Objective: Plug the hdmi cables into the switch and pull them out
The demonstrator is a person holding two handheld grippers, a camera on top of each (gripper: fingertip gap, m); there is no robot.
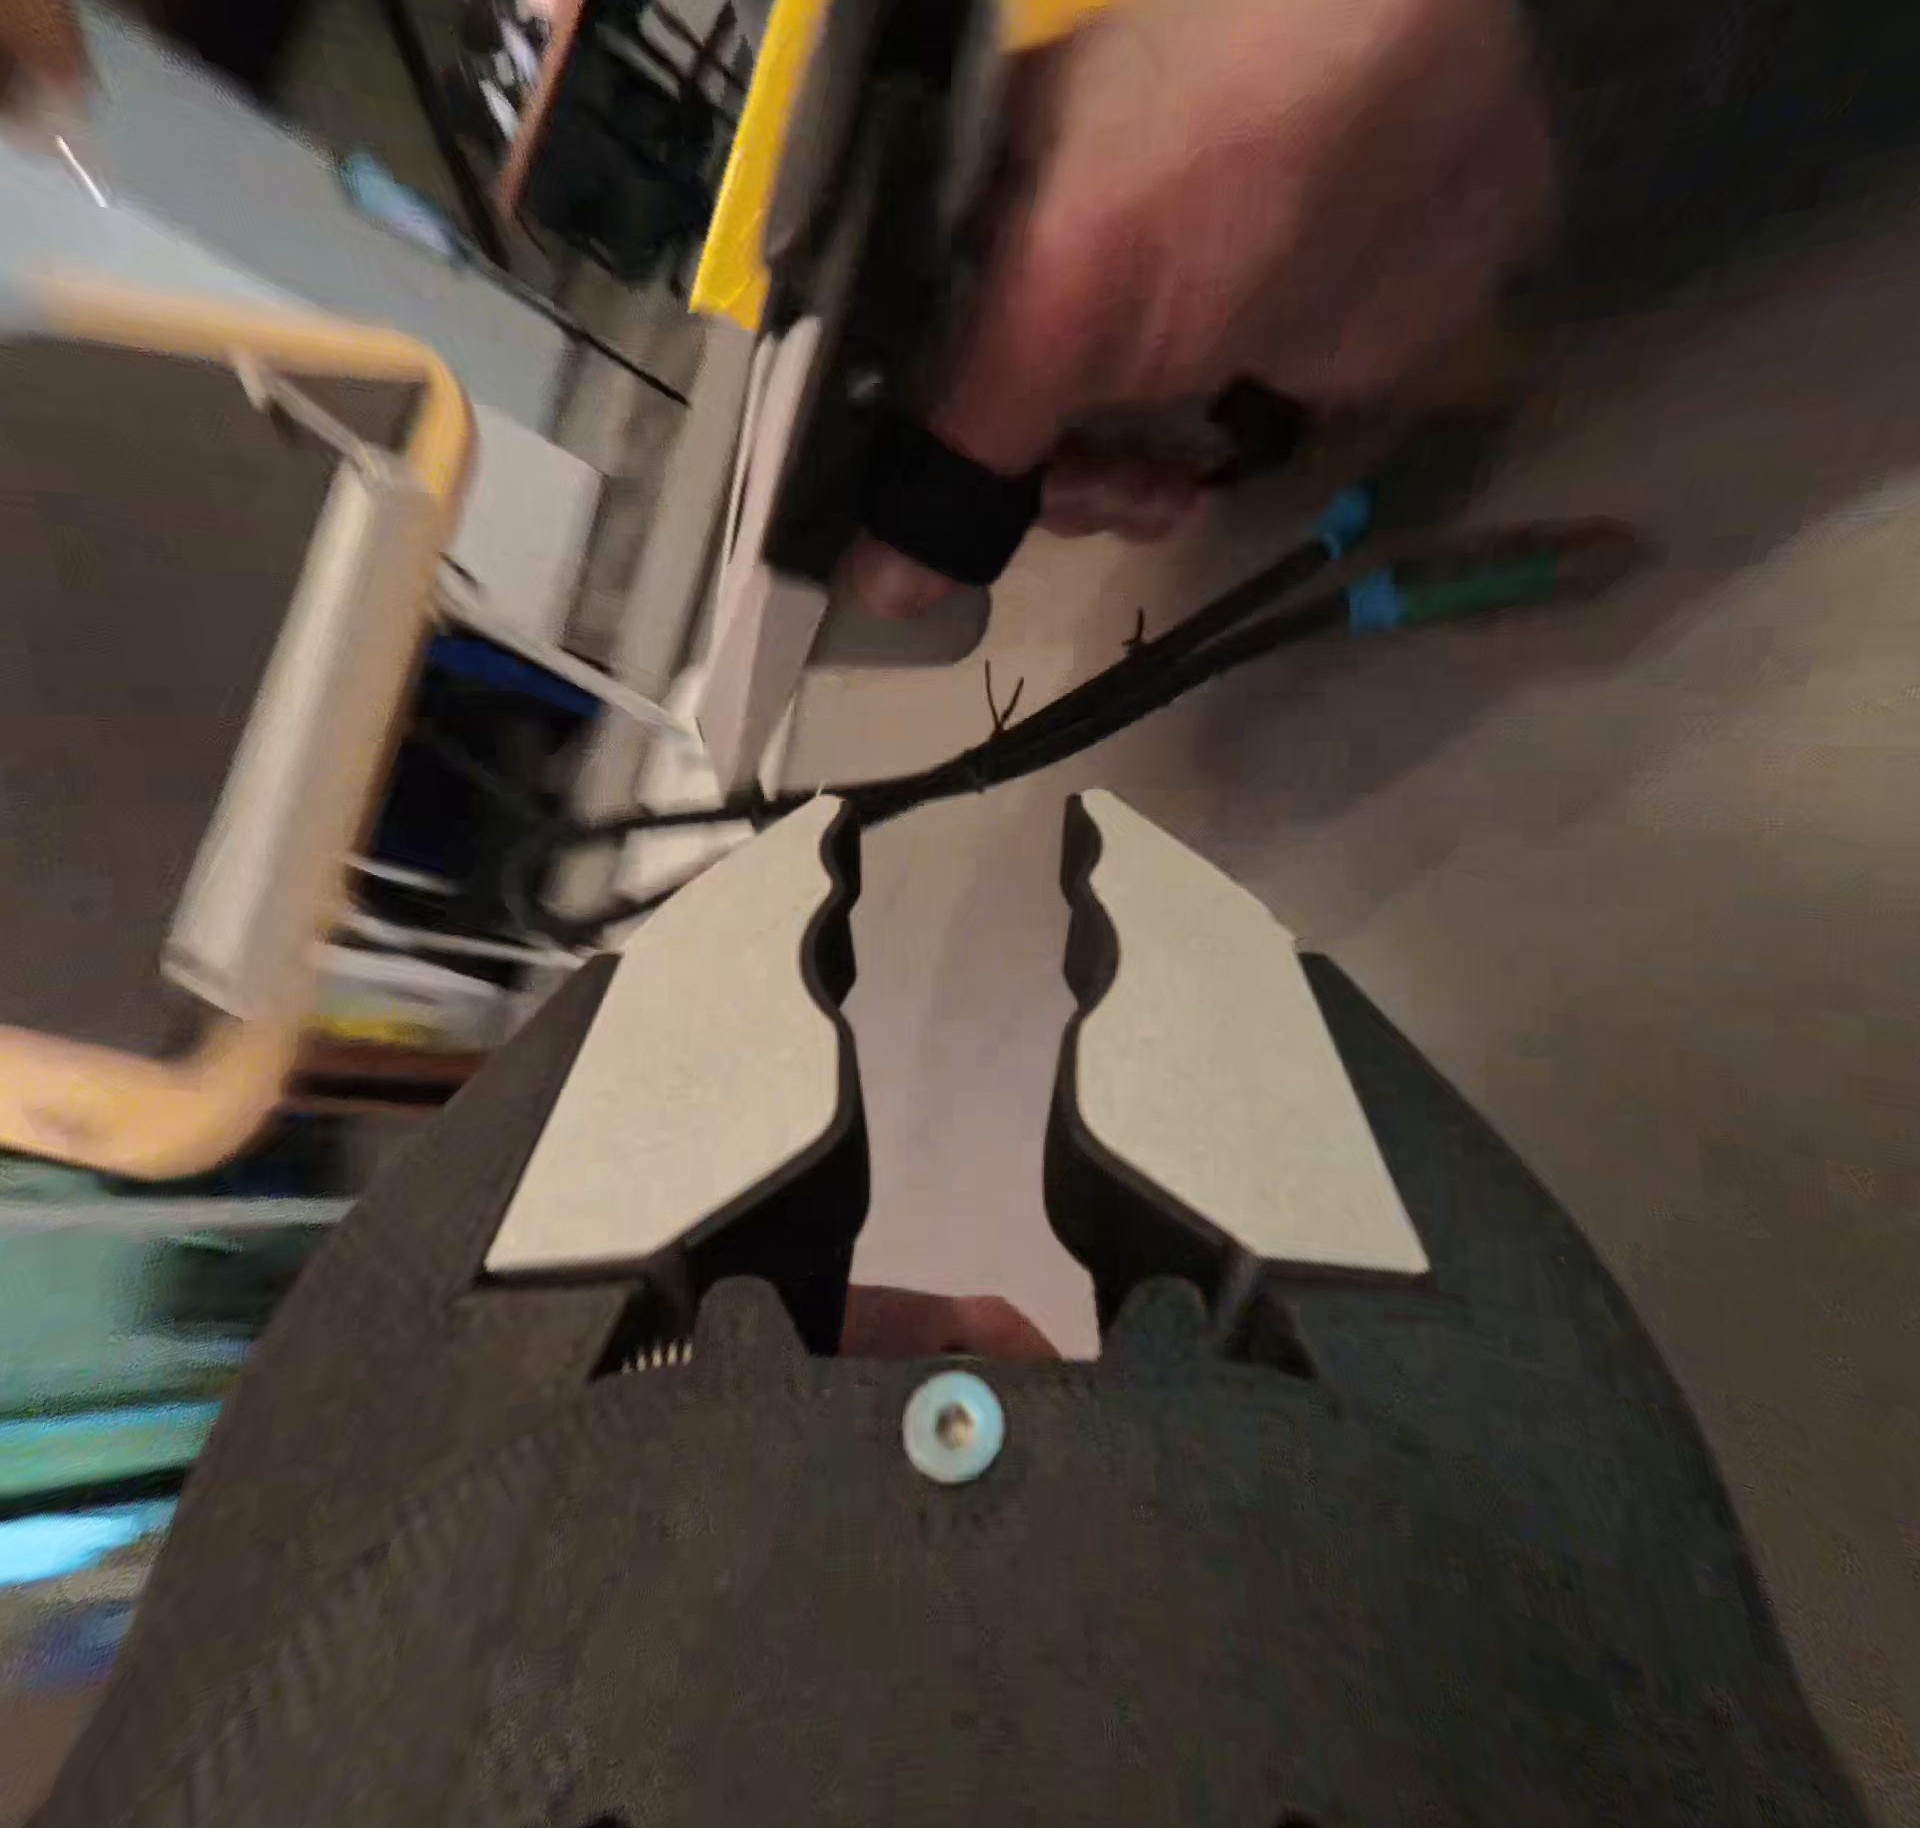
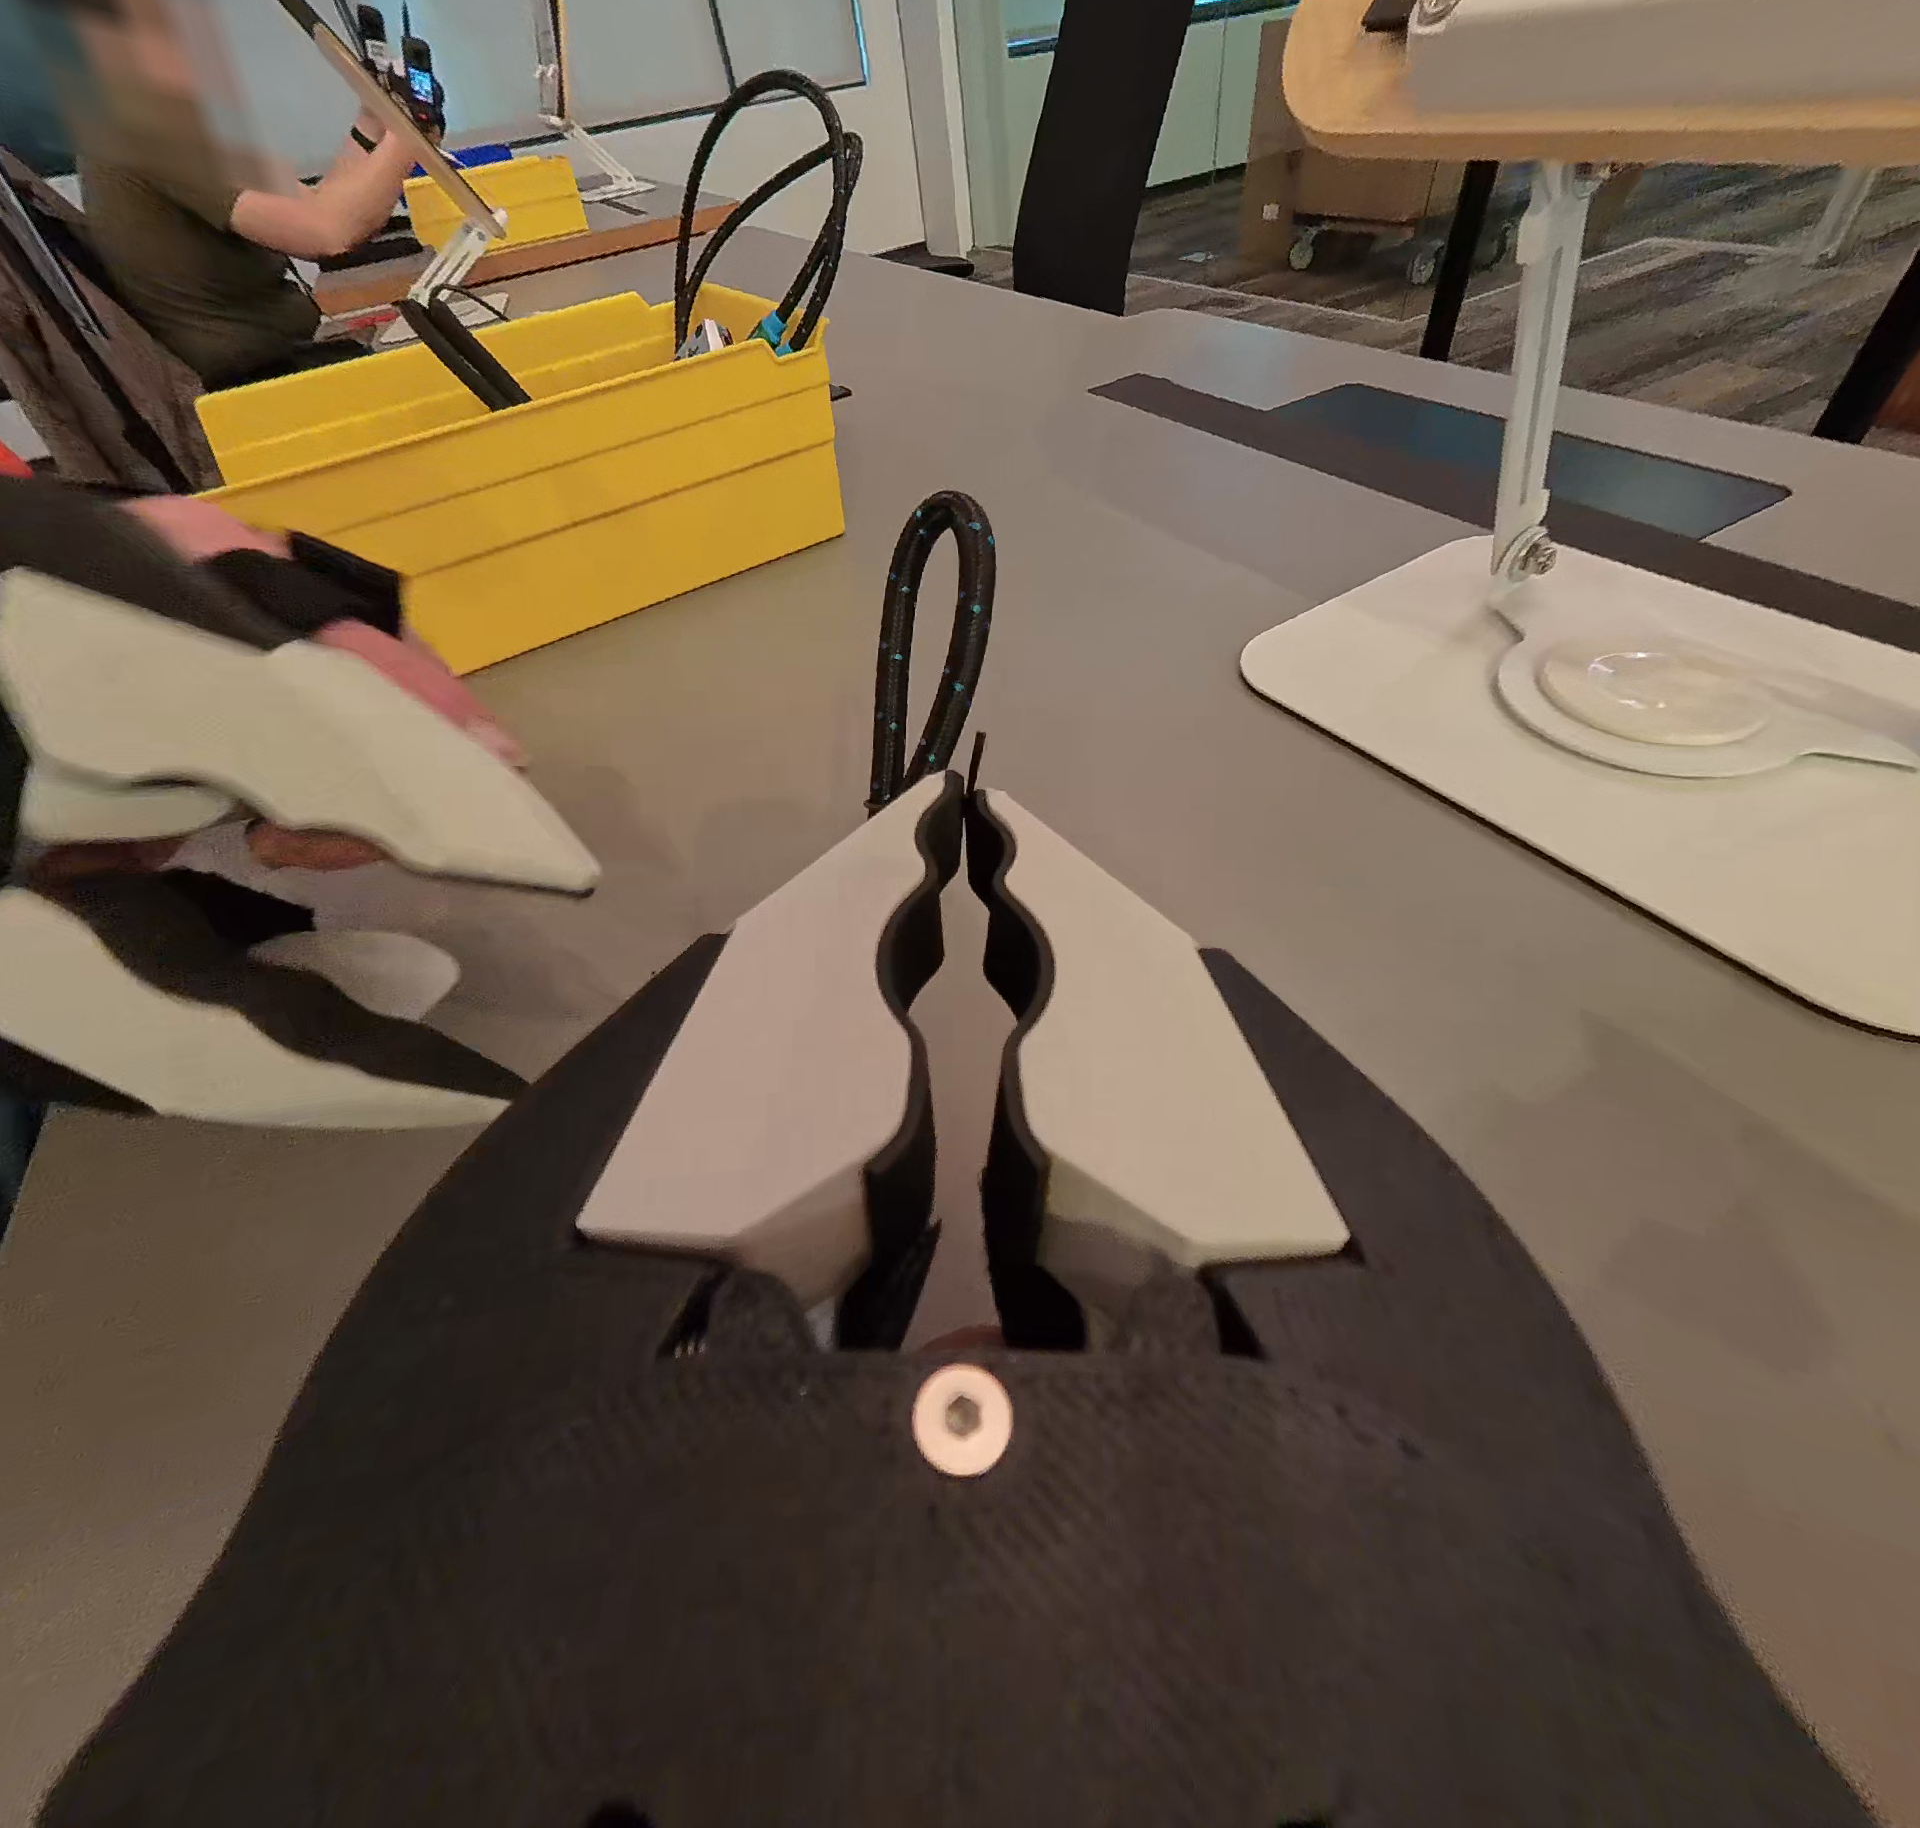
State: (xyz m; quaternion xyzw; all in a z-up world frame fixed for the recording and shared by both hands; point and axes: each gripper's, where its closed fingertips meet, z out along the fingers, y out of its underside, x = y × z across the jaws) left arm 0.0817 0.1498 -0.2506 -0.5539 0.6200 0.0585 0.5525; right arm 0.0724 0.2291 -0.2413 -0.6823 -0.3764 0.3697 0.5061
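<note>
In the left wrist view my left gripper (image 1: 956, 817) is open and empty, just short of a bundle of black HDMI cables (image 1: 1091, 718). The bundle runs across the grey table to plugs with blue and green tape (image 1: 1444, 589). A hand holds my right gripper (image 1: 790, 531) above the bundle. In the right wrist view my right gripper (image 2: 964, 796) is shut, with a thin black strand sticking out of its tips. A braided black cable loop (image 2: 935, 635) stands up just beyond them. The left gripper (image 2: 312, 791) shows blurred at the left. No switch is in view.
A yellow bin (image 2: 540, 490) holding more cables stands at the back left of the table. A white stand base (image 2: 1558, 843) lies at the right, its wood-edged board (image 2: 1455, 105) overhead. A person sits at another table far left.
</note>
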